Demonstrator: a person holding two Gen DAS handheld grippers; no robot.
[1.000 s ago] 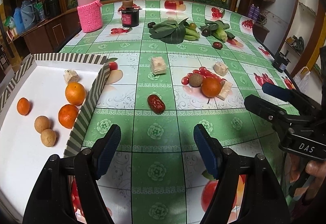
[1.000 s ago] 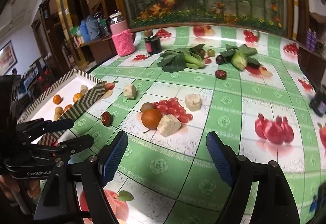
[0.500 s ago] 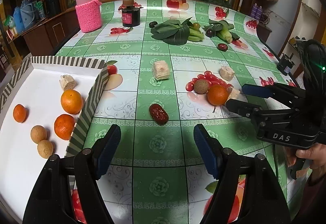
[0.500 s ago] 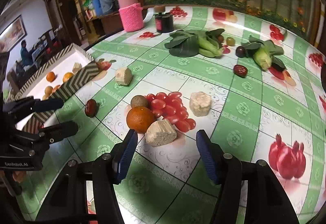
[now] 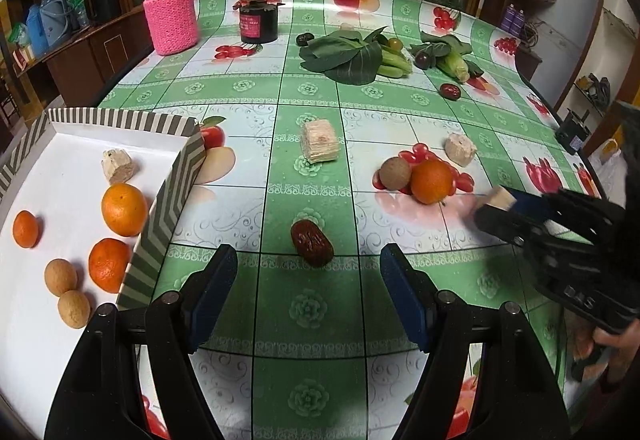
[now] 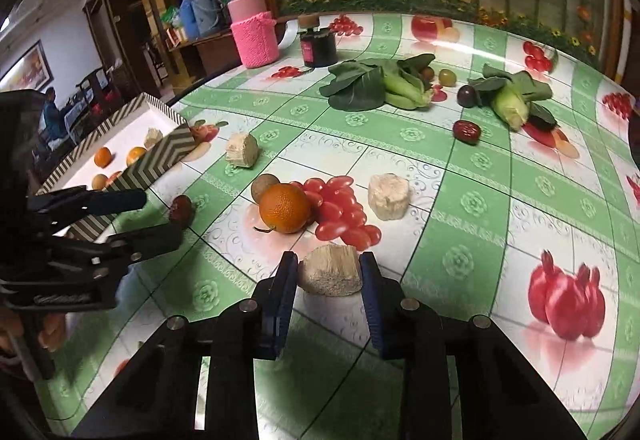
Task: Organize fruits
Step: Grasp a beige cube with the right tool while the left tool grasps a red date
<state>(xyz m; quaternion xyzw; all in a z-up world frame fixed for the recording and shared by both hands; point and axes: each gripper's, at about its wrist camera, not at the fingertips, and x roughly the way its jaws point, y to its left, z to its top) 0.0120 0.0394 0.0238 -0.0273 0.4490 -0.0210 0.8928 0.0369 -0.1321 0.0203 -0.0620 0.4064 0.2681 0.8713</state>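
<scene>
My right gripper (image 6: 328,265) has its jaws closing around a beige fibrous chunk (image 6: 330,272) that rests on the tablecloth, and both pads touch its sides. In the left wrist view that gripper (image 5: 496,206) comes in from the right with the chunk (image 5: 497,197) at its tips. An orange (image 6: 284,208) and a brown round fruit (image 6: 262,187) lie just beyond it. My left gripper (image 5: 307,254) hangs open over a dark red date (image 5: 312,243), not touching it. The white tray (image 5: 176,192) at the left holds several oranges and small brown fruits.
Two more beige chunks (image 5: 320,141) (image 5: 461,149) and a second date (image 5: 451,91) lie on the table. Leafy greens (image 5: 348,56), corn (image 5: 454,65), a black jar (image 5: 258,22) and a pink-sleeved bottle (image 5: 170,10) stand farther back. A hand (image 5: 612,344) holds the right gripper.
My right gripper moved forward and down to the beige chunk and its jaws narrowed from wide open onto it. My left gripper crept closer to the date and stayed open.
</scene>
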